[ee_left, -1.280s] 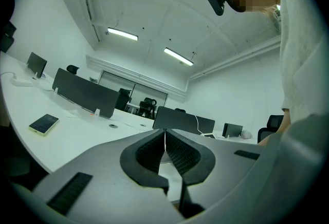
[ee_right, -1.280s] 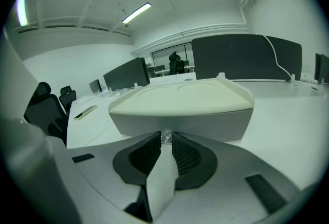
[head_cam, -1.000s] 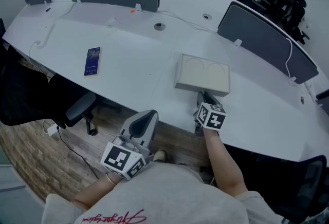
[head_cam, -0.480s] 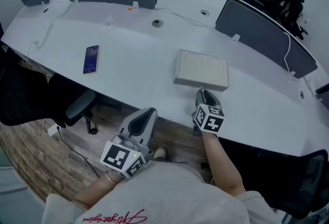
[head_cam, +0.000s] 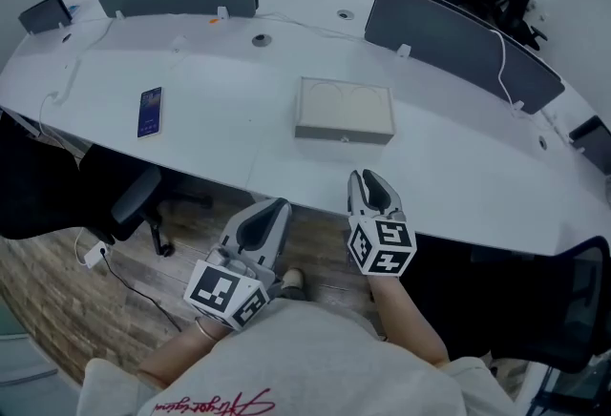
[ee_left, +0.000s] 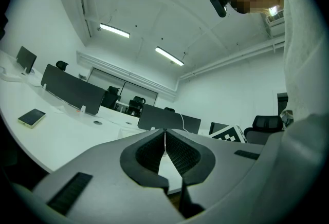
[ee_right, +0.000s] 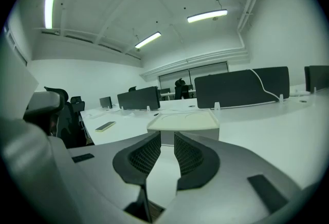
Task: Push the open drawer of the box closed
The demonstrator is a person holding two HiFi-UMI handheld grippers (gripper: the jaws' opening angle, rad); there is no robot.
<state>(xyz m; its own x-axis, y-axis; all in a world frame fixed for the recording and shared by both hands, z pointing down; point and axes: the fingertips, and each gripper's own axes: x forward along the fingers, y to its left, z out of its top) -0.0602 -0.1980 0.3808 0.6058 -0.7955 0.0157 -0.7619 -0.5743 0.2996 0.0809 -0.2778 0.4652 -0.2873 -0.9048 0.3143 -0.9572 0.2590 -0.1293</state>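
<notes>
Seemingly the drawer is already in or nearly so: the box (head_cam: 344, 111) lies flat on the white surface (head_cam: 220, 133), about mid-depth, and its near face looks flush from the head view. The right hand-held gripper (head_cam: 370, 183) hovers at the surface's near edge, pointed at that face but well apart from it, its jaws a narrow gap apart with nothing between them. The left hand-held gripper (head_cam: 265, 217) hangs left of it, off the near edge over the floor, its jaw tips pressed together and empty. If any gap remains, the push would go best with the right tips set square on the middle of the near face and driven straight toward the far side, low and slow, since a light box on a smooth top may slide or skew rather than take the drawer; bracing the far side with the left one would help. The drawer's seam and any handle are too small to make out, and in the right gripper view the jaws cover the lower part of the face.
</notes>
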